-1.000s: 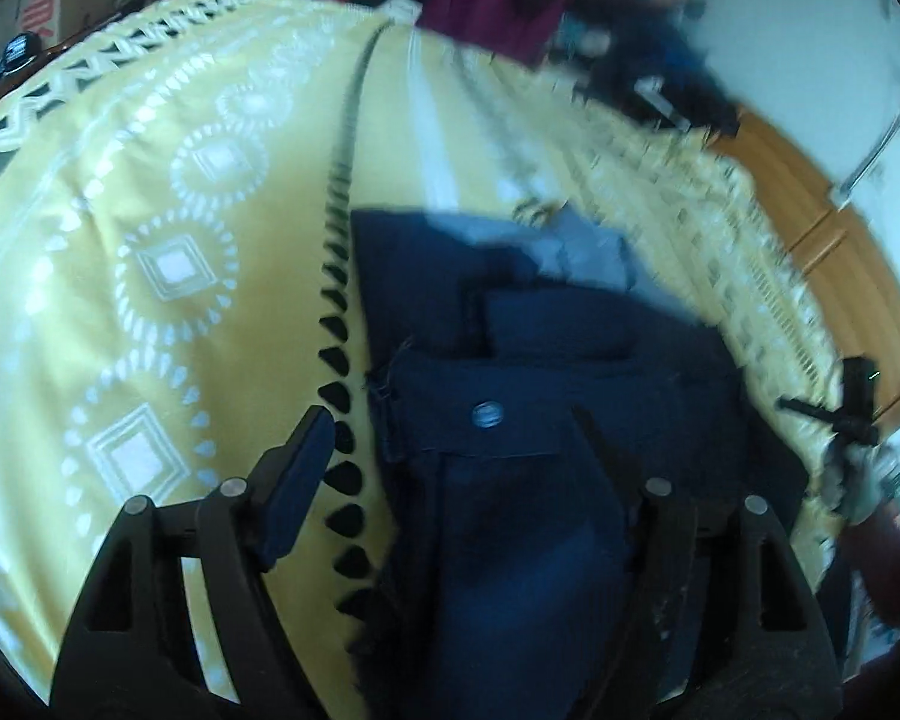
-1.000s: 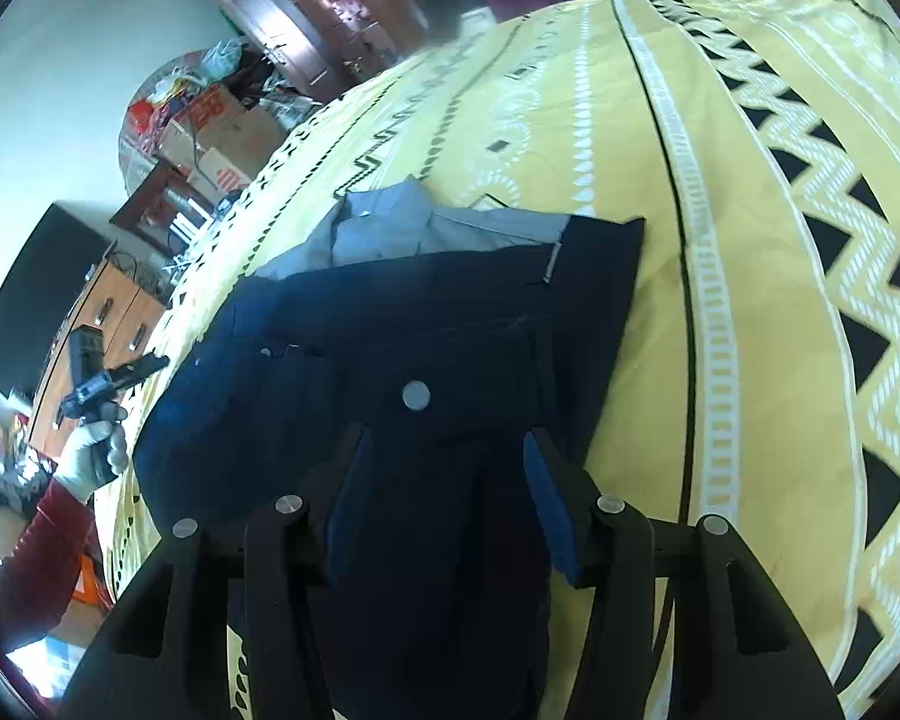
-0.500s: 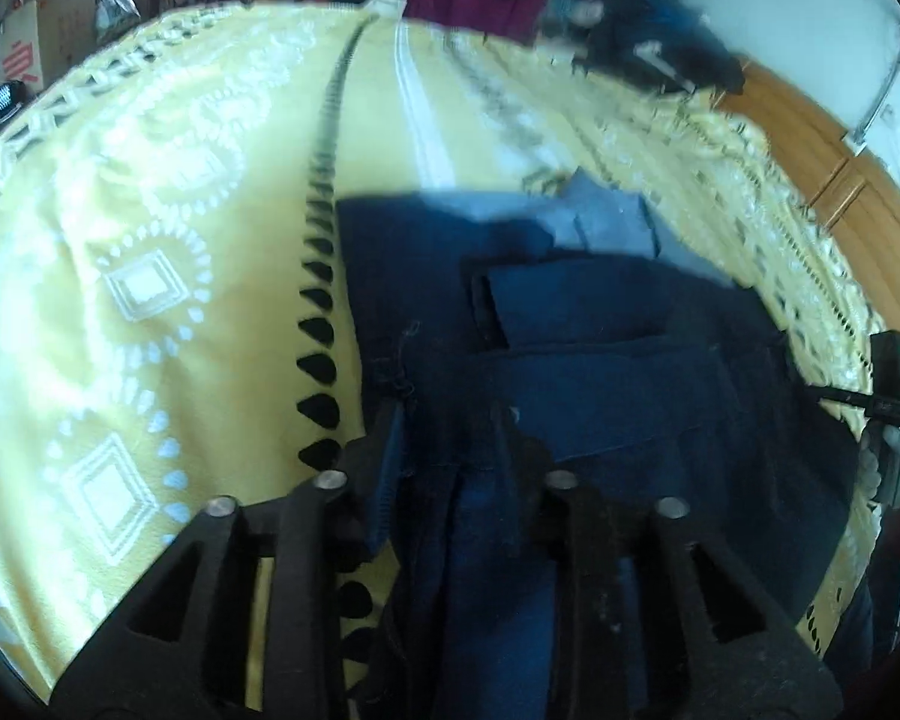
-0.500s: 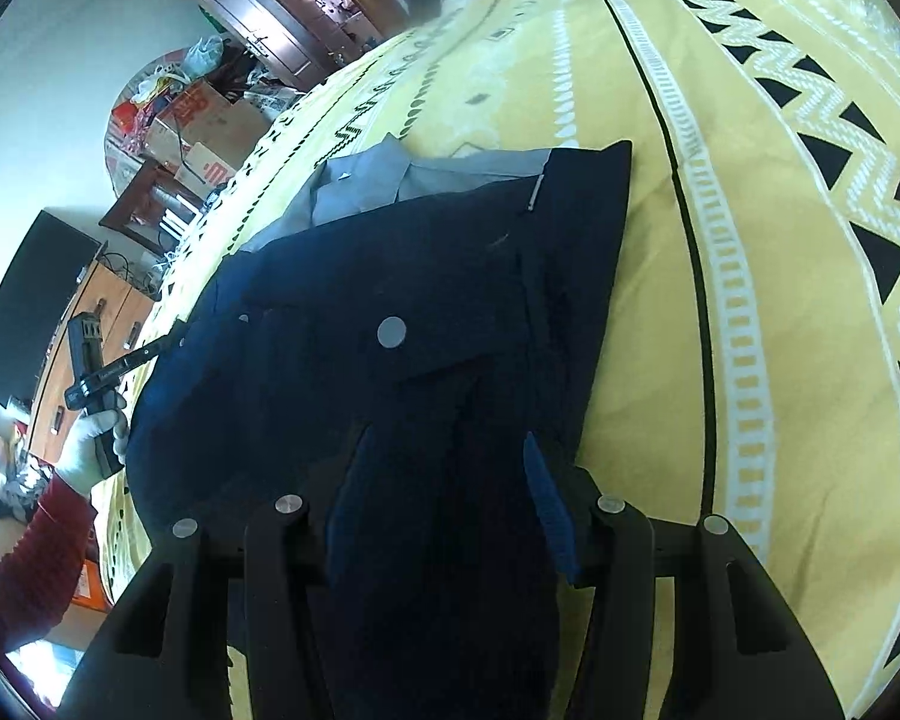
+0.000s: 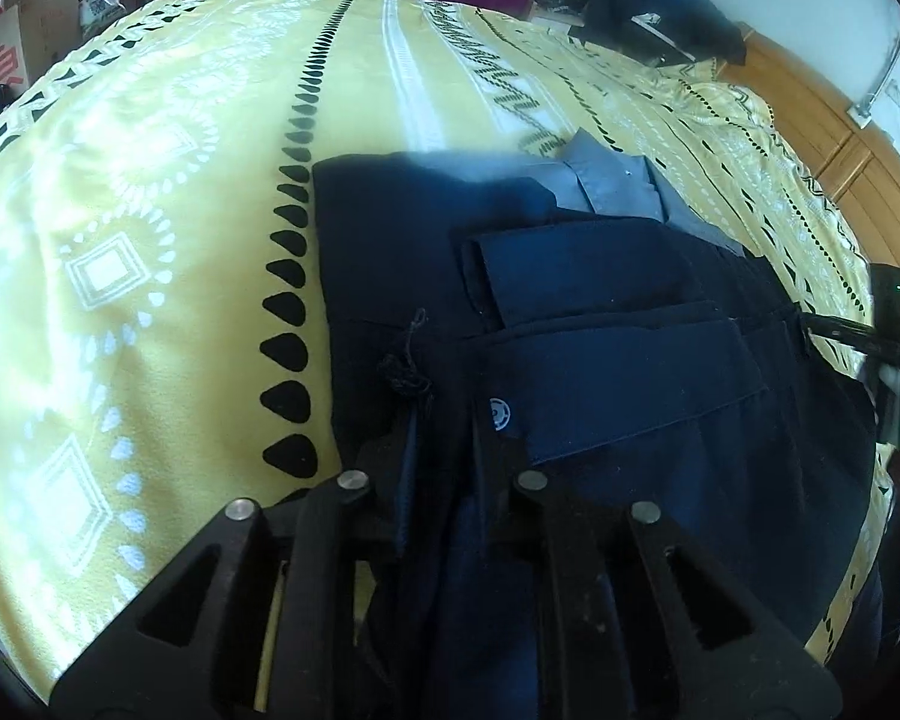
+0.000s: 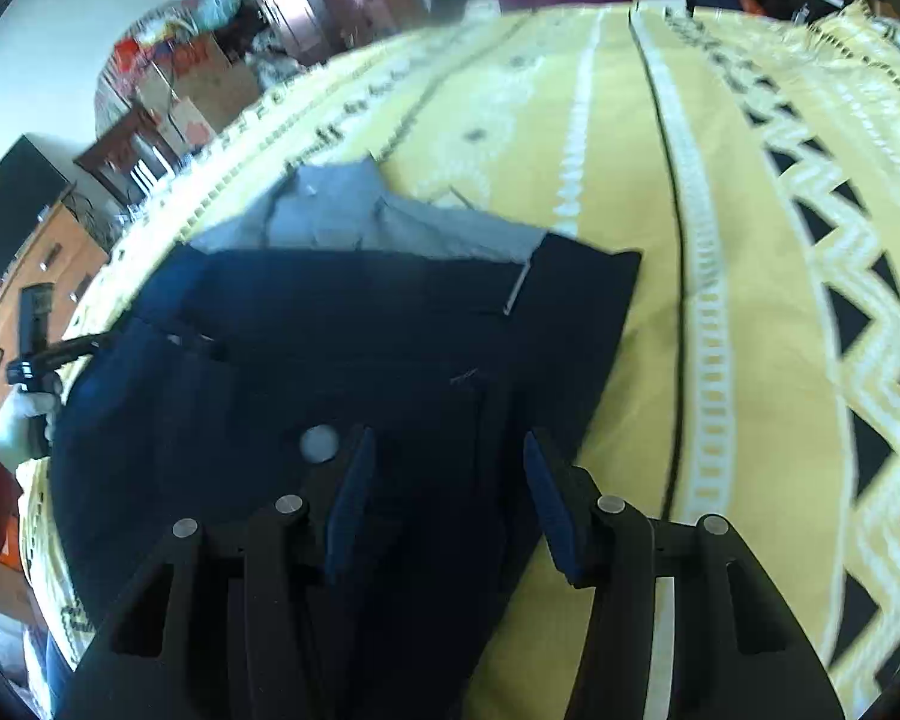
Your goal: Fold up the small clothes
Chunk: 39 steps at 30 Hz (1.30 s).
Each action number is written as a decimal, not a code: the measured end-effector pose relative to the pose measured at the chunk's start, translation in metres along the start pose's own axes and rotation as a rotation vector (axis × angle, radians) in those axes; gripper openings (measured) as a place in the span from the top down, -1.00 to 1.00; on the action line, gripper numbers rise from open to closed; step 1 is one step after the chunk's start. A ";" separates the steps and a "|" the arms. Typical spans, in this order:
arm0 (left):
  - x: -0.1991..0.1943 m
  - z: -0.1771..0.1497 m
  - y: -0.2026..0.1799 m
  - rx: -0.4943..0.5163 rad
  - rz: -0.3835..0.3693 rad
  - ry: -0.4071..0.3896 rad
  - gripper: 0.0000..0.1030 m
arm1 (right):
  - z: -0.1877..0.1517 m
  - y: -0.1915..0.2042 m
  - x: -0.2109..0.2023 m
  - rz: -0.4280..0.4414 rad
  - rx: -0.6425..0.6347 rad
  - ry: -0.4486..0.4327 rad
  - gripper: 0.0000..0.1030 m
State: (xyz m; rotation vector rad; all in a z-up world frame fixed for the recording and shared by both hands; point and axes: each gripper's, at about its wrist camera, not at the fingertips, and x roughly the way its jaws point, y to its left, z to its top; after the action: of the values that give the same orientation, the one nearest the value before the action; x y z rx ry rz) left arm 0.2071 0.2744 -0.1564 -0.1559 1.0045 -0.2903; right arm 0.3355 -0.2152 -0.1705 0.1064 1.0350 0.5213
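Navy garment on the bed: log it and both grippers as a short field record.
garment: navy trousers, lying on the yellow bedspread
under it: grey cloth showing at the far edge
button: silver, near the left gripper
left gripper: jaws closing, a fold of navy cloth between them
right gripper: jaws apart over the trousers, pads clear of the cloth

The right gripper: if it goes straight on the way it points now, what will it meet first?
Most likely the dark navy garment spread on the yellow bedspread. The right gripper points down at it with jaws apart, the cloth lying directly ahead between them. Exact depth is unclear.
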 end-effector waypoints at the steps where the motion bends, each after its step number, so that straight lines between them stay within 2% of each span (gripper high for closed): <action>1: 0.000 -0.001 0.001 -0.005 0.000 -0.005 0.68 | 0.001 -0.002 0.007 0.003 0.002 0.013 -0.09; 5: 0.001 -0.001 0.001 -0.001 -0.002 -0.005 0.67 | -0.001 0.000 0.013 0.027 -0.013 0.015 -0.06; 7: 0.001 -0.001 0.002 -0.001 -0.001 -0.009 0.68 | -0.002 0.007 0.010 0.012 -0.046 -0.002 0.15; 8: 0.001 -0.002 0.001 0.002 0.001 -0.013 0.68 | -0.003 0.009 0.009 -0.003 -0.060 -0.007 0.32; 9: 0.000 -0.002 0.000 0.009 0.004 -0.018 0.71 | -0.004 0.010 0.008 -0.015 -0.065 -0.012 0.64; 10: -0.003 -0.003 -0.002 0.017 0.012 -0.031 0.74 | -0.005 0.011 0.004 -0.045 -0.073 -0.033 0.84; 18: -0.060 0.004 -0.023 0.049 0.063 -0.203 0.77 | -0.004 0.031 -0.073 -0.043 -0.082 -0.240 0.90; 23: -0.069 0.044 -0.022 0.049 0.095 -0.247 0.87 | 0.021 0.019 -0.087 -0.030 -0.052 -0.281 0.91; 27: -0.046 0.087 -0.012 0.033 0.089 -0.227 0.88 | 0.048 -0.008 -0.067 -0.007 0.006 -0.250 0.92; 30: -0.012 0.098 -0.008 0.046 0.112 -0.161 0.88 | 0.060 -0.024 -0.033 -0.038 0.012 -0.190 0.95; 33: 0.006 0.085 -0.002 0.012 0.020 -0.081 0.86 | 0.052 -0.048 0.007 -0.025 0.079 -0.090 0.95; 35: 0.001 0.070 0.002 -0.010 -0.058 -0.064 0.77 | 0.039 -0.054 0.022 0.034 0.093 -0.033 0.93; 36: -0.005 0.062 0.004 -0.022 -0.098 -0.061 0.54 | 0.034 -0.055 0.024 0.052 0.098 -0.034 0.88; 37: -0.011 0.056 0.004 -0.019 -0.096 -0.069 0.23 | 0.029 -0.059 0.024 0.078 0.115 -0.041 0.84; 39: -0.018 0.049 0.003 -0.004 -0.097 -0.071 0.02 | 0.023 -0.066 0.024 0.133 0.164 -0.059 0.75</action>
State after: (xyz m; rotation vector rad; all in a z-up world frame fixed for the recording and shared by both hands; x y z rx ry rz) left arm 0.2397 0.2824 -0.1165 -0.2176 0.9290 -0.3690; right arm 0.3884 -0.2584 -0.1987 0.3365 1.0164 0.5499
